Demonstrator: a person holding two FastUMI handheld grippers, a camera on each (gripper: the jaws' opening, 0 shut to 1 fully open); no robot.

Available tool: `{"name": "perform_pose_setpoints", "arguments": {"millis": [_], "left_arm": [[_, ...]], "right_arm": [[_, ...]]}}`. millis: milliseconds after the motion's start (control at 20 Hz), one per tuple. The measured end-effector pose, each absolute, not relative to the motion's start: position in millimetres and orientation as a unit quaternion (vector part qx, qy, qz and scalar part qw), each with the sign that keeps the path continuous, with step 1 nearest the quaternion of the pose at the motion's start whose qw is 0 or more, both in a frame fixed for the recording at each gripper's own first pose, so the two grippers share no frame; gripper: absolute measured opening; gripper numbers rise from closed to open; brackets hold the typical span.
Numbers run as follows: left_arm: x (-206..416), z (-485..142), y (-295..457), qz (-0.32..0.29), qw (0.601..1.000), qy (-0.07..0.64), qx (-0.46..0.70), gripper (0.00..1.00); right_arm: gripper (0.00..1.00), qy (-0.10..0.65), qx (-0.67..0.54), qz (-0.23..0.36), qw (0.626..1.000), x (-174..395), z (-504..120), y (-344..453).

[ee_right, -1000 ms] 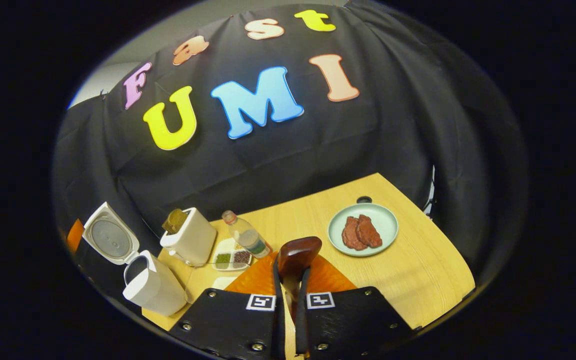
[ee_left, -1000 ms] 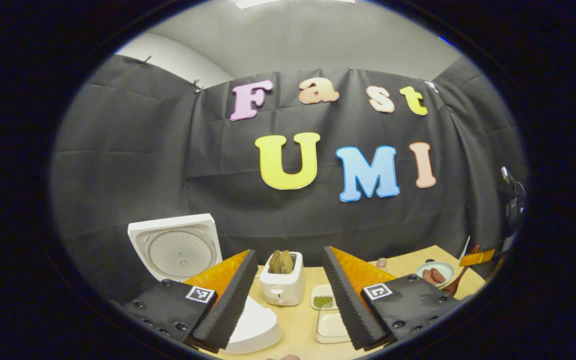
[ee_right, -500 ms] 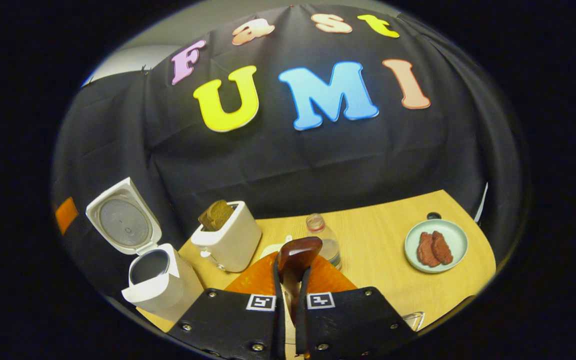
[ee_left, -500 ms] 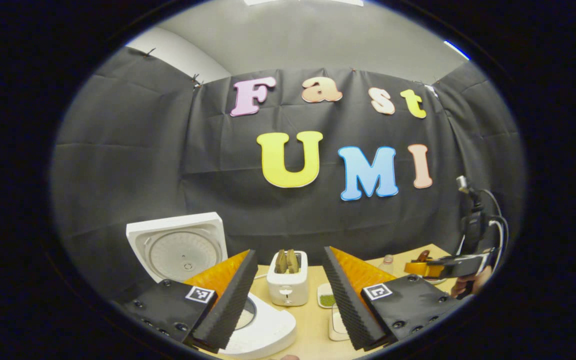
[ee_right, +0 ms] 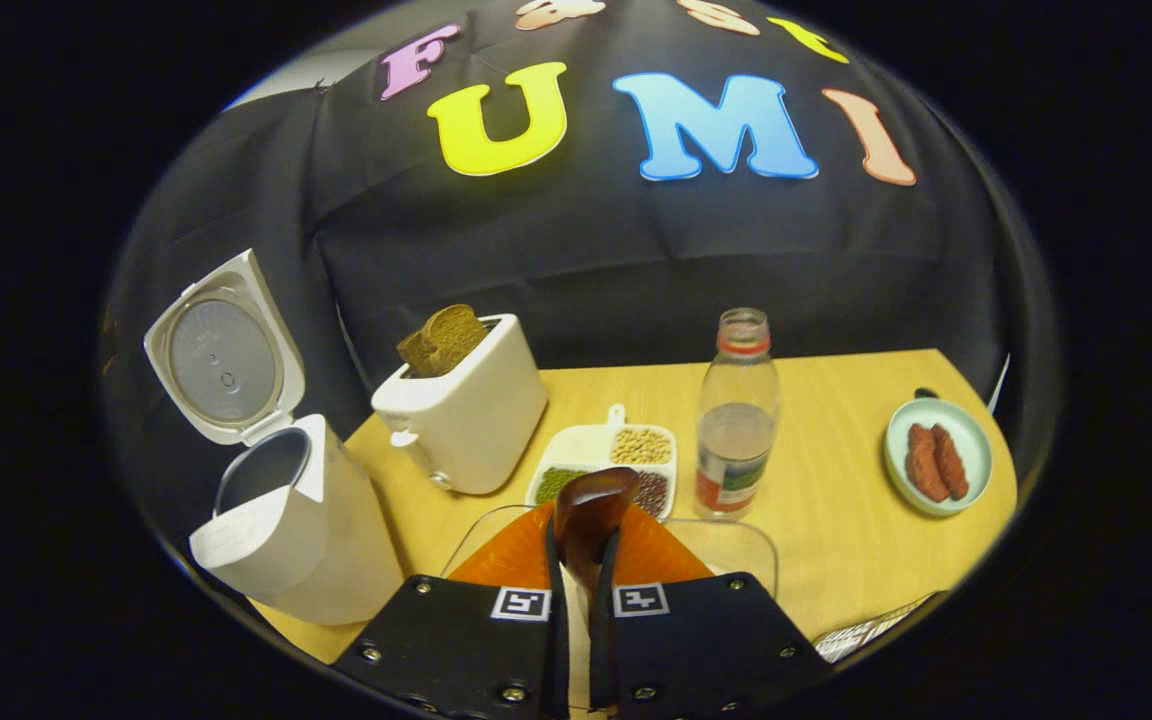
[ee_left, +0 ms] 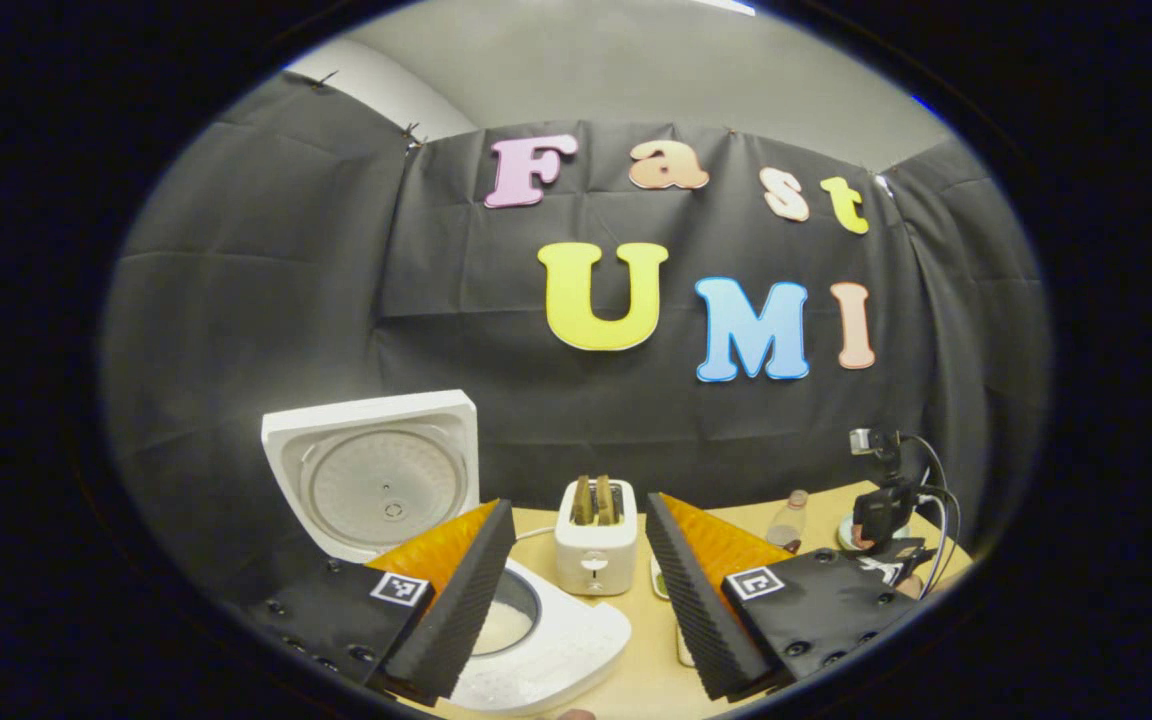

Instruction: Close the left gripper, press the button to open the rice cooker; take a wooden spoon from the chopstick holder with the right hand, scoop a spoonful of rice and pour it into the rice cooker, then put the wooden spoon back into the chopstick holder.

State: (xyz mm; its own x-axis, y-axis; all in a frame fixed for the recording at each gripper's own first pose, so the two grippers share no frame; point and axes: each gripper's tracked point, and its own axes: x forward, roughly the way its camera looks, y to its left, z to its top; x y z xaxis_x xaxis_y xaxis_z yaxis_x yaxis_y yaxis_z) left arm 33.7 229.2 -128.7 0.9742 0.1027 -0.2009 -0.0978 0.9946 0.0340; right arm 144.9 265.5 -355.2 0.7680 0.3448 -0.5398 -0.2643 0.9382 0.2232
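Right gripper view has the right gripper pinching the wooden spoon at six o'clock, the open rice cooker at nine, while the left gripper stands spread.

Cloth-walled booth, perhaps a lab
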Motion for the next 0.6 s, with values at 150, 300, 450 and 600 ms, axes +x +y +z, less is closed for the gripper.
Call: {"name": "perform_pose_setpoints", "arguments": {"millis": [150,300,450,600], "left_arm": [[36.9,-133.0,232.4,0.052,0.993,0.104,0.012,0.93],[37.0,-136.6,227.6,0.048,0.993,0.105,0.013,0.93],[33.7,-135.9,224.7,0.045,0.994,0.103,0.011,0.92],[31.8,-138.0,217.8,0.032,0.994,0.104,0.001,0.92]], "right_arm": [[0.09,0.315,0.148,0.163,0.923,137.3,-355.3,273.5],[0.09,0.337,0.285,0.143,0.886,138.5,-356.6,264.8],[0.08,0.324,0.383,0.119,0.857,143.6,-348.4,240.2],[0.08,0.305,0.427,0.105,0.845,145.3,-329.7,216.9]]}}
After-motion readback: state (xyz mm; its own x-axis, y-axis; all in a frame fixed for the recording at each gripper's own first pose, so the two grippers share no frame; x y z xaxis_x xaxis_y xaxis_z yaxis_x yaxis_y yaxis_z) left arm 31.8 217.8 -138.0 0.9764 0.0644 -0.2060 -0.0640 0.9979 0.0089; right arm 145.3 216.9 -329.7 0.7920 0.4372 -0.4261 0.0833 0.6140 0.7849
